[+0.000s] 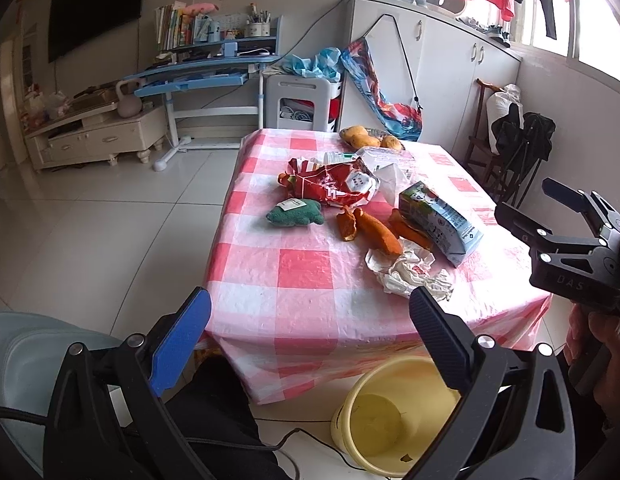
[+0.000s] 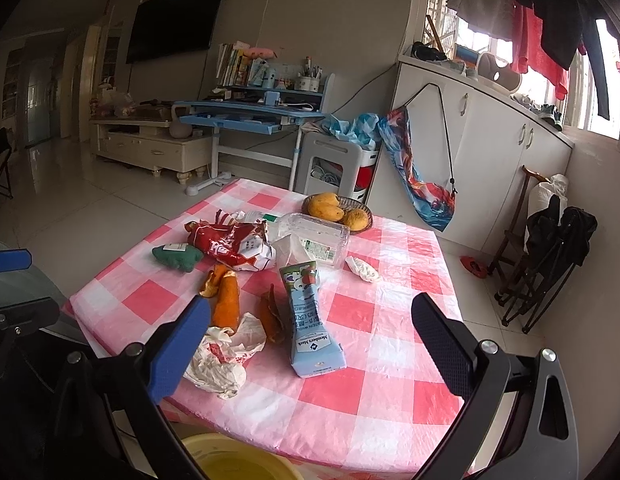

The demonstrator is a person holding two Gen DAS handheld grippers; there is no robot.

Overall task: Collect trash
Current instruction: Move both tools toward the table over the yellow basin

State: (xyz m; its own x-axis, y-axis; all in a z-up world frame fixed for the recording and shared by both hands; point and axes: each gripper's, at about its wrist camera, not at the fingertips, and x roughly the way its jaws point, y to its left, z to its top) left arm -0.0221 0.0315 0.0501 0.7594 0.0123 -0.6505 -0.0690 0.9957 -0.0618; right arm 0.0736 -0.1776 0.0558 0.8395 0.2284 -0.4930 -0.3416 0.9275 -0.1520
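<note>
Pink-checked table carries the trash: crumpled wrapper, milk carton, red snack bag. Both grippers, left and right, hang spread wide and empty (yellow bucket below the near edge).

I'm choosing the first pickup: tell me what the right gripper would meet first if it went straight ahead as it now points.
Probably the flattened blue milk carton, which lies between the open right gripper fingers' lines. The crumpled white wrapper sits just left, by the blue finger. Depth is uncertain.
</note>
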